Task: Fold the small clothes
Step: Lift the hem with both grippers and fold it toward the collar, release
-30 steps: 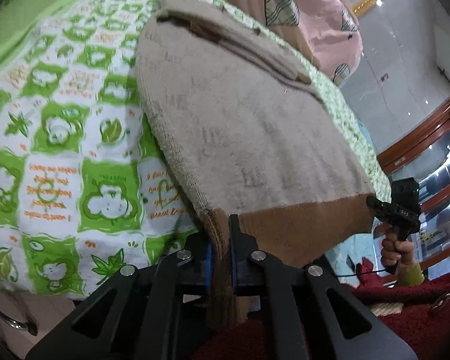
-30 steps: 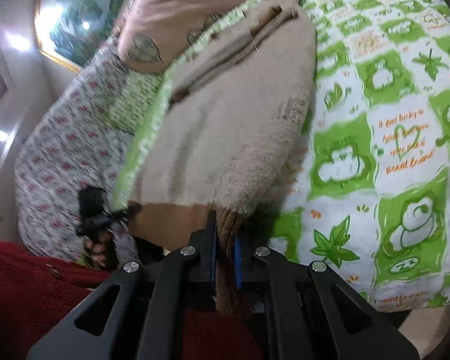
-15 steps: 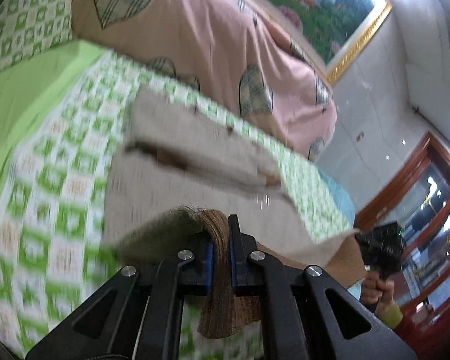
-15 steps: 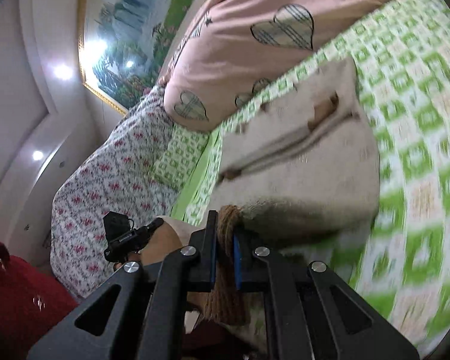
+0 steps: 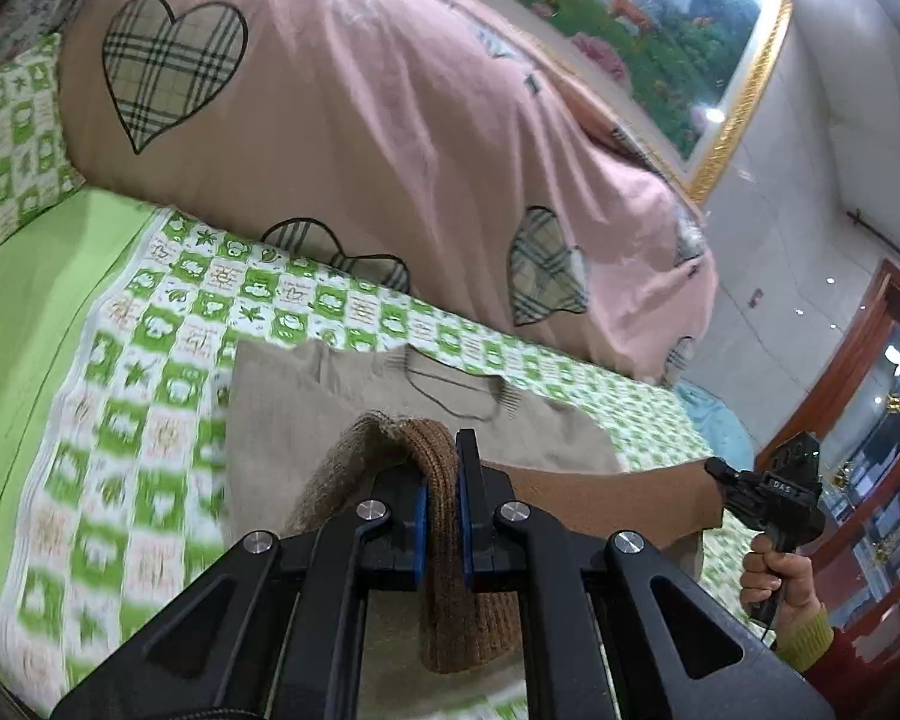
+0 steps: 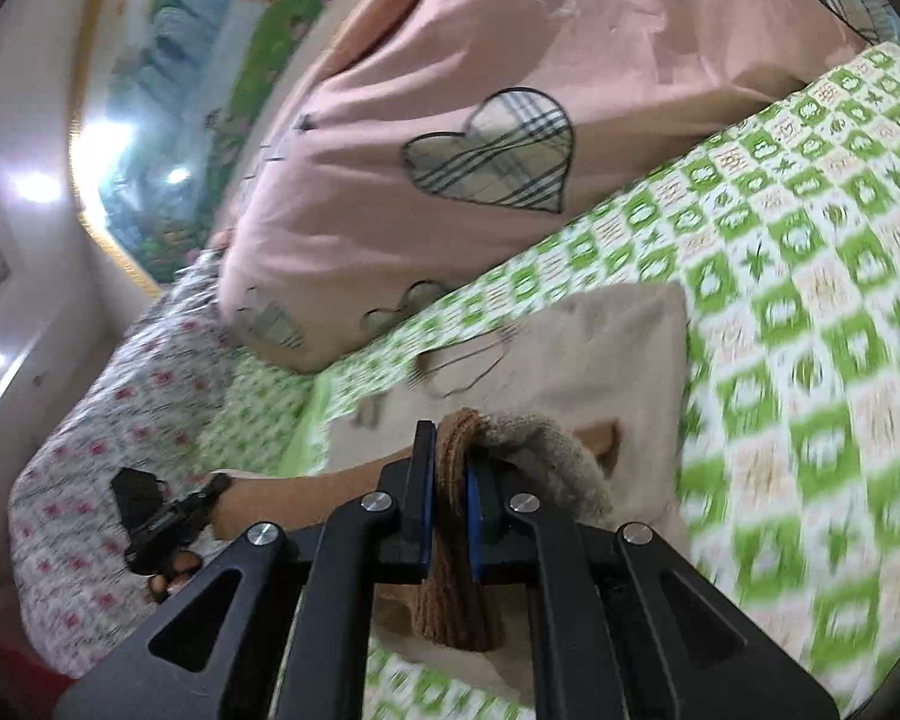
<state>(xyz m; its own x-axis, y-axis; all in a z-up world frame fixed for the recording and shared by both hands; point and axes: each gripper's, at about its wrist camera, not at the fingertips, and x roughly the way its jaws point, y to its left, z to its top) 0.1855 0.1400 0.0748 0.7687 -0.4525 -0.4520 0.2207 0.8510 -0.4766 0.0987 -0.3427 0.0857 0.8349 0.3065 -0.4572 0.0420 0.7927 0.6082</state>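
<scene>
Each claw, left (image 5: 440, 483) and right (image 6: 450, 468), pinches the sweater's (image 5: 306, 414) brown hem, neckline toward the pink quilt (image 5: 390, 138).

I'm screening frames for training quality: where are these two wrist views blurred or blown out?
Left wrist view: the green checked sheet smears at lower left, glare burns out the framed painting at upper right, while the left gripper and the sweater hem stay sharp. Right wrist view: the sheet streaks along the right side, ceiling lights flare at left, and the right gripper stays crisp.
</scene>
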